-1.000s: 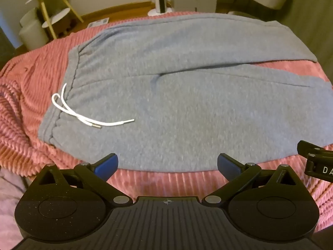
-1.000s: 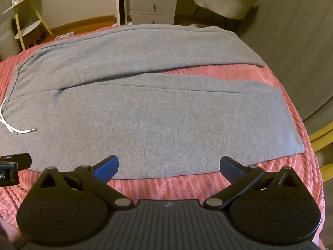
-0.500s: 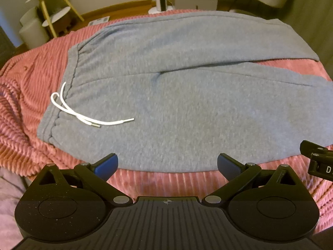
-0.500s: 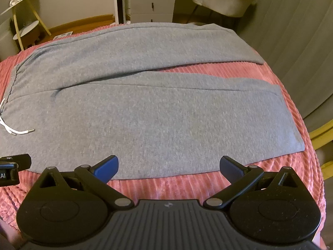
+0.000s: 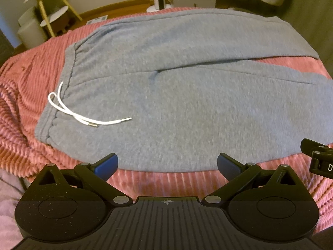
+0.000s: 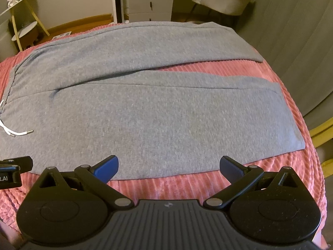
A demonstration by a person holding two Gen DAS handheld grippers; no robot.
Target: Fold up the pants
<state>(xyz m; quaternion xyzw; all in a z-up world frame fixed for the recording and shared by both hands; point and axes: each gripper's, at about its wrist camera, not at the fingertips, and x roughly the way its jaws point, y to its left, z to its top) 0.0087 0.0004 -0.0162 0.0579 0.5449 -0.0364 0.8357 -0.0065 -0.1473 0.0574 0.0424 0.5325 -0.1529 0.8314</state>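
Left gripper (image 5: 167, 163) spread wide, holding nothing, parked over the near hem side. Right gripper (image 6: 169, 165) same deal, wide apart and empty, just beside it. Straight ahead, grey pants (image 5: 177, 87) laid flat on a ribbed pink blanket (image 5: 27, 79), waistband left, legs running right. White drawstring (image 5: 83, 116) lying loose near the waistband.

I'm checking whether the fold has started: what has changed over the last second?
Hardly anything. The left gripper and right gripper drifted slightly but stay open, hovering at the near edge of the grey pants; nothing was grasped or released. The pants remain spread flat on the pink blanket, with the white drawstring lying where it was.
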